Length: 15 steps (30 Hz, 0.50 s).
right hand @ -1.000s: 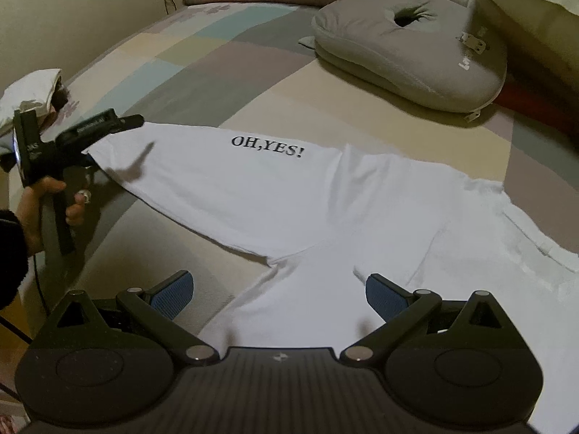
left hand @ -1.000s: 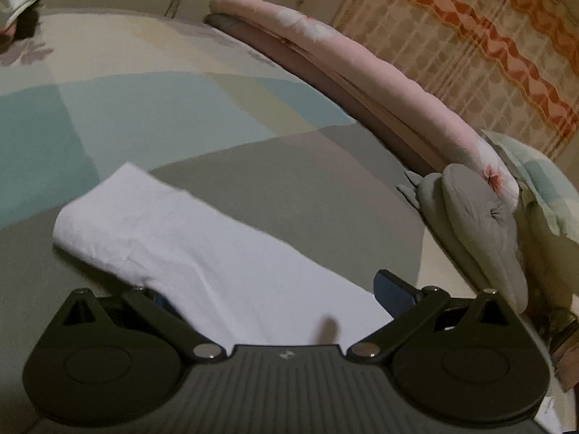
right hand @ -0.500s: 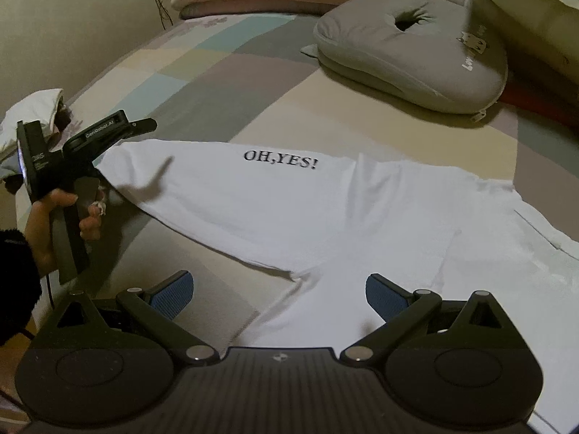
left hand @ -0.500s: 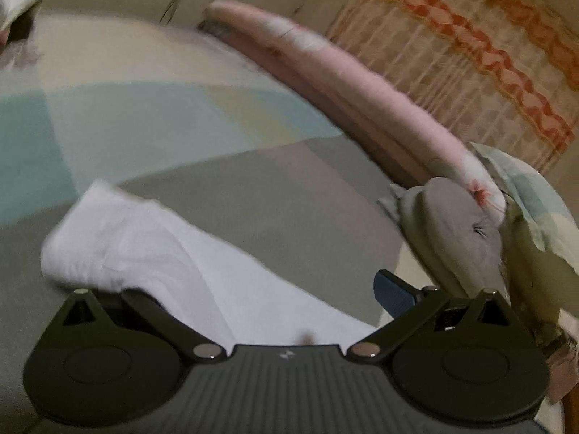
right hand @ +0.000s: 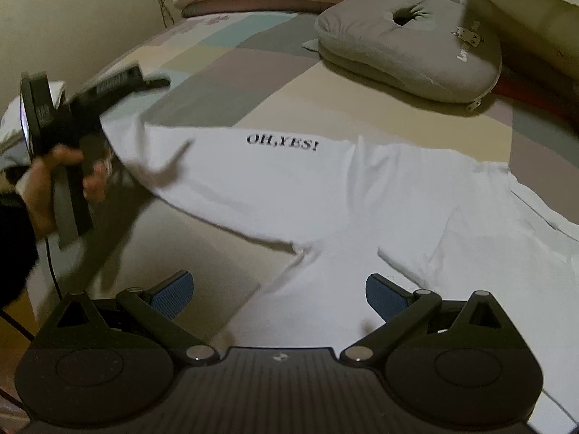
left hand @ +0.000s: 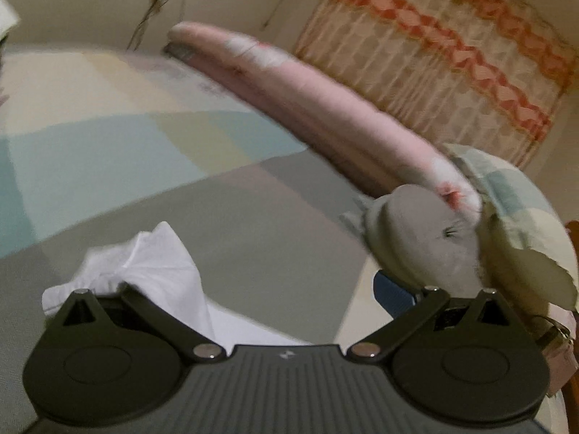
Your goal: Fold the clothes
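right gripper: fingers spread, hovering over near part of white T-shirt | left gripper: held by a hand at far left, finger state unclear, shirt edge bunched at it | shirt lies on patchwork bed | grey pillow far right

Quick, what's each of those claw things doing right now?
Left gripper: fingers apart, white shirt cloth bunched at one finger; a real grip cannot be told.
Right gripper: open, empty, above the shirt.
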Each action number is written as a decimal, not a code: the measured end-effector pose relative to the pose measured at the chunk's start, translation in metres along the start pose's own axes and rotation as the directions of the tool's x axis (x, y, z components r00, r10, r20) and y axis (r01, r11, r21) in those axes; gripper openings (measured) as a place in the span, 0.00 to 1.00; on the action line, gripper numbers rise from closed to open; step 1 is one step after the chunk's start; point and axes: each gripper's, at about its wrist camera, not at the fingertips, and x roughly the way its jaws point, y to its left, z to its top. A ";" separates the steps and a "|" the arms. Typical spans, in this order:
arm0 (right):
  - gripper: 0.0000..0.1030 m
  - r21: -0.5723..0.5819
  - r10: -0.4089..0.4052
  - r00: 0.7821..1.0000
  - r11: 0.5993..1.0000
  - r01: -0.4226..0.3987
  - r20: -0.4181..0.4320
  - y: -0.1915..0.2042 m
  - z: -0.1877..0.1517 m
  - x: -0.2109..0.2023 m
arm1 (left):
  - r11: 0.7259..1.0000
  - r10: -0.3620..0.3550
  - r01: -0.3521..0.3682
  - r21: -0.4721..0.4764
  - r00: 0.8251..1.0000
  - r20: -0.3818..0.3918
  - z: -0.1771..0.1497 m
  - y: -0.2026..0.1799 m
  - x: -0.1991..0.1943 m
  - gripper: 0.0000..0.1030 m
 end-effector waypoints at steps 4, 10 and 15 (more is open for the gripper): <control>1.00 0.009 -0.015 1.000 1.000 0.015 -0.006 -0.004 -0.009 -0.001 | 0.998 -0.050 0.049 0.029 0.999 0.022 0.008 -0.025 -0.009 0.99; 1.00 0.048 -0.029 1.000 0.998 0.028 0.006 -0.014 -0.018 -0.010 | 0.992 -0.095 0.092 0.084 0.995 0.029 0.011 -0.062 -0.019 0.99; 1.00 0.049 -0.042 0.999 0.998 0.041 0.012 -0.027 -0.027 -0.019 | 0.986 -0.121 0.118 0.117 0.992 0.019 0.005 -0.091 -0.026 0.99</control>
